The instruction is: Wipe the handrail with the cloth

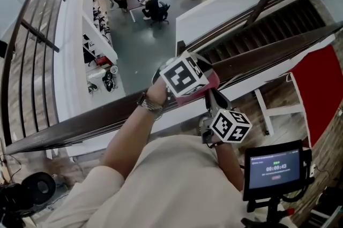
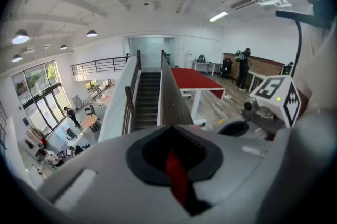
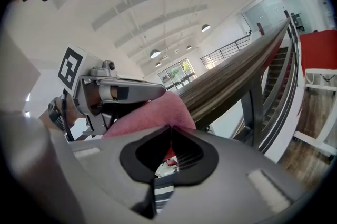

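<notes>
Pale shirt (image 1: 161, 184) and forearms fill the bottom of the head view, with a small timer screen (image 1: 275, 168) at 5 o'clock. Just past them the handrail (image 1: 80, 124) runs as a dark plank from 8 o'clock up to 2 o'clock. The pink cloth (image 1: 208, 89) lies draped on it just right of centre, at 3 o'clock. The left hand-held gripper (image 2: 170, 131) is pinched tight on a fold of it, a red sliver showing between the jaws. The right hand-held gripper (image 3: 169, 131), at 5 o'clock from the left one, has its jaws nearly together and seems to nip the cloth's near edge. The cloth looks soft, light and limp, so it would likely bunch and slide unless pressed flat on the rail; a thick fold near its middle looks the soundest hold
</notes>
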